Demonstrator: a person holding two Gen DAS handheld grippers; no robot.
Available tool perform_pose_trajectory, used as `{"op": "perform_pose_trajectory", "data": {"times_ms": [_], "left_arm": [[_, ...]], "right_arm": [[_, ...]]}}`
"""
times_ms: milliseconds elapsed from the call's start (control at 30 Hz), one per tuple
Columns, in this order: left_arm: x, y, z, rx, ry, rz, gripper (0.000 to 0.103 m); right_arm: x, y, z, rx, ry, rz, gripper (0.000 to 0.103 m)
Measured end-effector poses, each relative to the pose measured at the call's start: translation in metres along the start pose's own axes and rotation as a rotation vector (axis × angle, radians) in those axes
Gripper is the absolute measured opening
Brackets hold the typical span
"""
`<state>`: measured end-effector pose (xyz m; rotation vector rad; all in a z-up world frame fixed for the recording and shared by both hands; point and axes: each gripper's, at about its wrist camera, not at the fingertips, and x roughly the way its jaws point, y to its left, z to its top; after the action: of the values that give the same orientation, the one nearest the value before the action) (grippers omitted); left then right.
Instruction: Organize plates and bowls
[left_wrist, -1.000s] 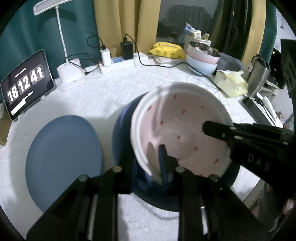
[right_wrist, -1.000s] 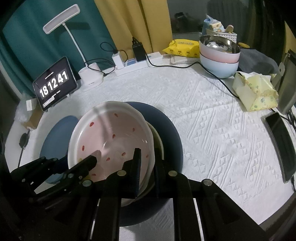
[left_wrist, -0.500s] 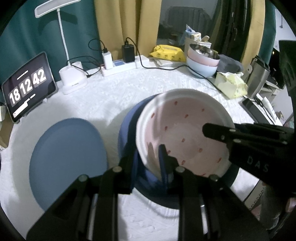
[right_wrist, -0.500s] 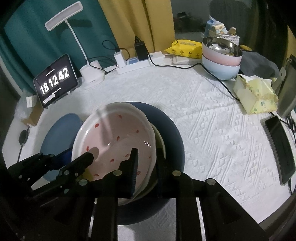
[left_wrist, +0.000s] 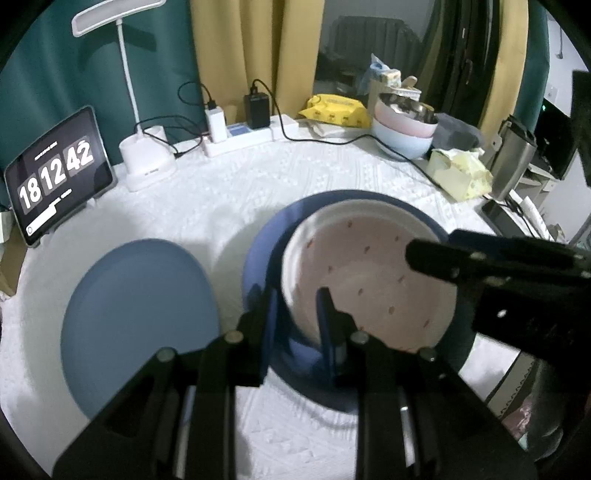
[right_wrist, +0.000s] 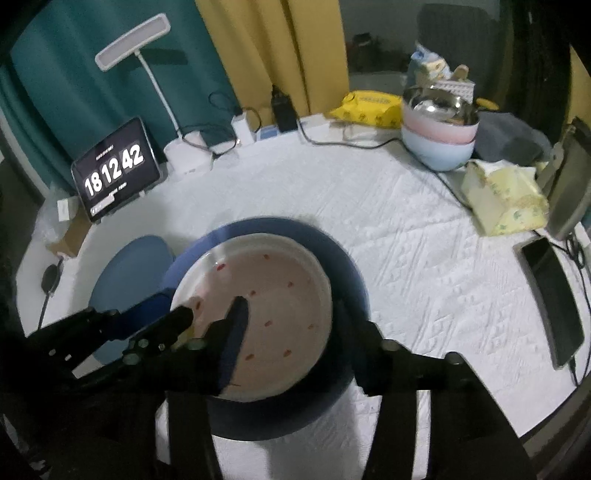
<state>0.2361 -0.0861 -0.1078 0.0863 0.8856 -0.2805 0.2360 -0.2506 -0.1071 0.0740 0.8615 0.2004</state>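
Strawberry-dotted bowl (left_wrist: 369, 280) sits inside a dark blue plate (right_wrist: 343, 258) on the white-clothed table (right_wrist: 424, 258), a lighter blue plate (left_wrist: 136, 317) just beside. The left gripper (left_wrist: 297, 310) straddles its near rim, jaws slightly spread; the right gripper (right_wrist: 291, 325) stands wide open across it. It looks like glazed ceramic: stiff, slippery, chippable, best pinched at the rim.

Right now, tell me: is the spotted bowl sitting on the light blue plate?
No. The spotted bowl sits in the dark blue plate; the light blue plate lies beside.
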Motion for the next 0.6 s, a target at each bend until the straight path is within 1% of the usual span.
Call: {"op": "perform_pose_trajectory", "data": {"times_ms": [267,600], "left_arm": [[-0.009,0.004,0.001,-0.008,-0.025,-0.002,0.023],[-0.013,0.034,0.004,-0.052,-0.051,0.04,0.027]], "right_arm": [[-0.008,-0.006,0.001,-0.003,-0.017,-0.025,0.054],[-0.021,-0.023,0.0,0.005,-0.054,-0.055,0.054]]}}
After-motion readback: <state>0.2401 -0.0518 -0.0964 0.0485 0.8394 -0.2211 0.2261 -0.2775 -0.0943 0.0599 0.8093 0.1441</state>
